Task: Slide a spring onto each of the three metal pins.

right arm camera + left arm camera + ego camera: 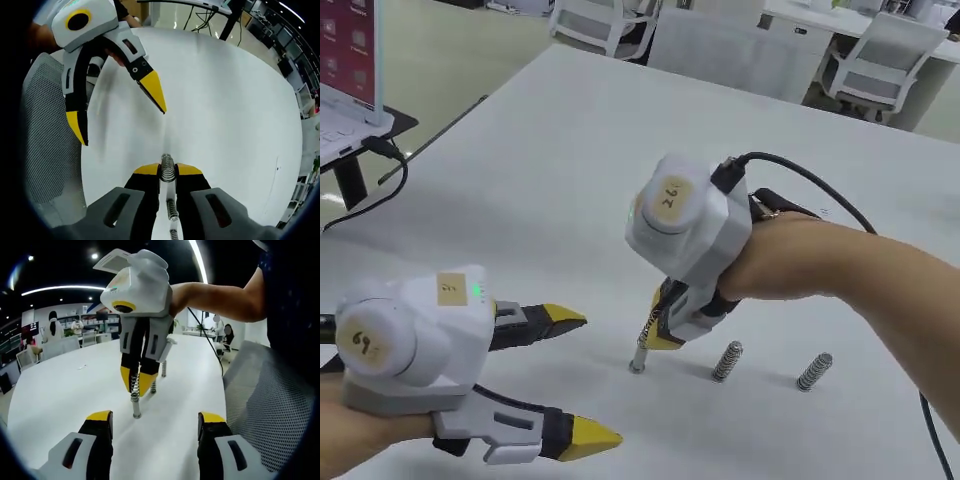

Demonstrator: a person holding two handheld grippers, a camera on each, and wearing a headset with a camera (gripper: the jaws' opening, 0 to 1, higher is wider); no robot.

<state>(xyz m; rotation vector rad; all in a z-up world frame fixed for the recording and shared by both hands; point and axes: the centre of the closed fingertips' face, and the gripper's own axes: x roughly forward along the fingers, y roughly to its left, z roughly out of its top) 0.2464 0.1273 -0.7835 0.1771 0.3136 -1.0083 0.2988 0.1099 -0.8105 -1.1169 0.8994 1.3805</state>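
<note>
Head view: right tongs [662, 338] pinching small coiled metal spring [651, 322] at top of upright metal pin [638, 358] on white counter [570, 150]; left tongs [595, 378] spread, near pin.

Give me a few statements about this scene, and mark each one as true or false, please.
1. The right tongs are shut on a spring. True.
2. The left tongs hold a spring too. False: they are open and hold nothing.
3. The held spring is over an upright pin. True.
4. Beside it, two more springs stand on the table. True.
5. The table is black. False: it is white.
</note>
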